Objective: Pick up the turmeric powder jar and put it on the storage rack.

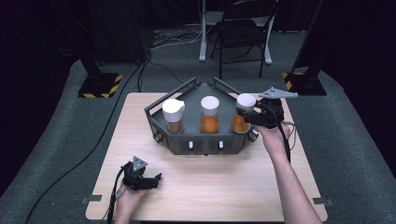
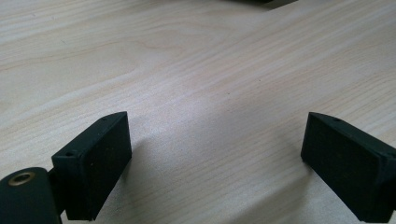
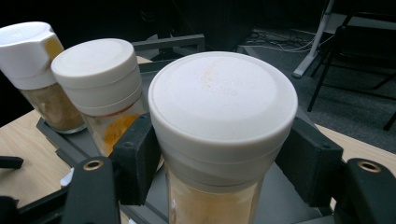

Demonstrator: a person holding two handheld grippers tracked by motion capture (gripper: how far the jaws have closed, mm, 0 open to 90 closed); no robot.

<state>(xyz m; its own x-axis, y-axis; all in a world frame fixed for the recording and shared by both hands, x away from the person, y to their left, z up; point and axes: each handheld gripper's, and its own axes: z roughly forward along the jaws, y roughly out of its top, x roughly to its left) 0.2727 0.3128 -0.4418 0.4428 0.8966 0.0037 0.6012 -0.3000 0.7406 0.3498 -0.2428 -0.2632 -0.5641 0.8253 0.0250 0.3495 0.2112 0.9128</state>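
High view: right gripper [image 1: 246,113] clamped on the white-capped clear spice jar of orange powder [image 1: 242,116] at the right end of the dark grey angular rack [image 1: 205,142]; left gripper [image 1: 150,179] low on the pale wooden table [image 1: 210,191]. Left gripper view: black jaws spread wide over bare tabletop, nothing between. Right gripper view: jaws pinching the jar [image 3: 219,140] just under its cap, two more white-capped jars [image 3: 100,88] to its left.

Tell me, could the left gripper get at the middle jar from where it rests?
Probably yes. The left gripper sits open and empty on the table, with bare wood between it and the rack. The middle jar stands free; the right gripper holds only the right jar.
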